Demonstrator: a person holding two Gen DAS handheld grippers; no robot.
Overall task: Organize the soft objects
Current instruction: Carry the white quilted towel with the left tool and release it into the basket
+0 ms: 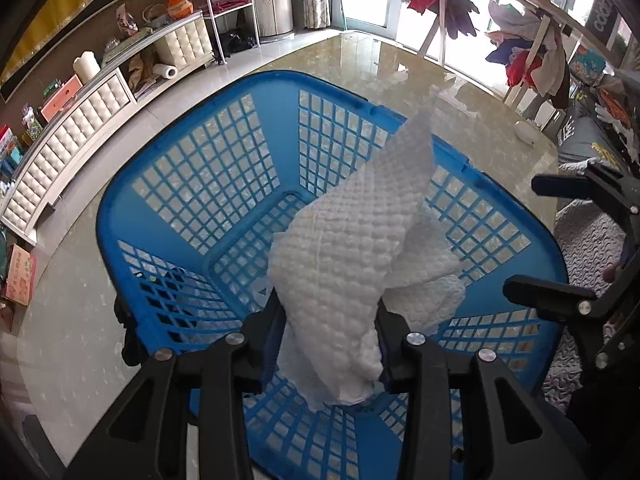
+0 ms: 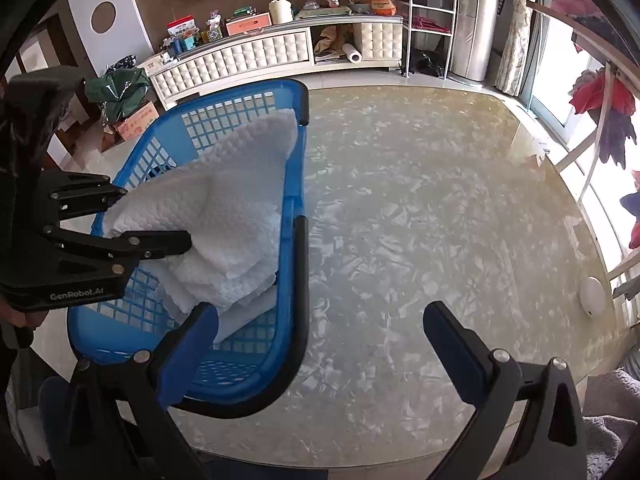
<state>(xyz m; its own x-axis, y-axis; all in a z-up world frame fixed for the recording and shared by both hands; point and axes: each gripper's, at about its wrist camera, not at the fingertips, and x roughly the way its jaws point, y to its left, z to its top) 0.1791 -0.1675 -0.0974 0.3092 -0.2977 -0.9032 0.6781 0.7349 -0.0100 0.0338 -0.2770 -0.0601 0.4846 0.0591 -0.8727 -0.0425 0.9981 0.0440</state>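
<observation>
Blue plastic lattice basket (image 2: 292, 184) stands on glossy marbled worktop (image 2: 440, 208), at its left side; white quilted cloth (image 2: 224, 208) hangs inside basket.

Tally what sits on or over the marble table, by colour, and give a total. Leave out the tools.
Blue: 1, the laundry basket, standing on the table.
White: 2, the quilted cloth hanging over the basket, pinched in the left tool, and a small round object near the table's far edge.
Total: 3.
</observation>
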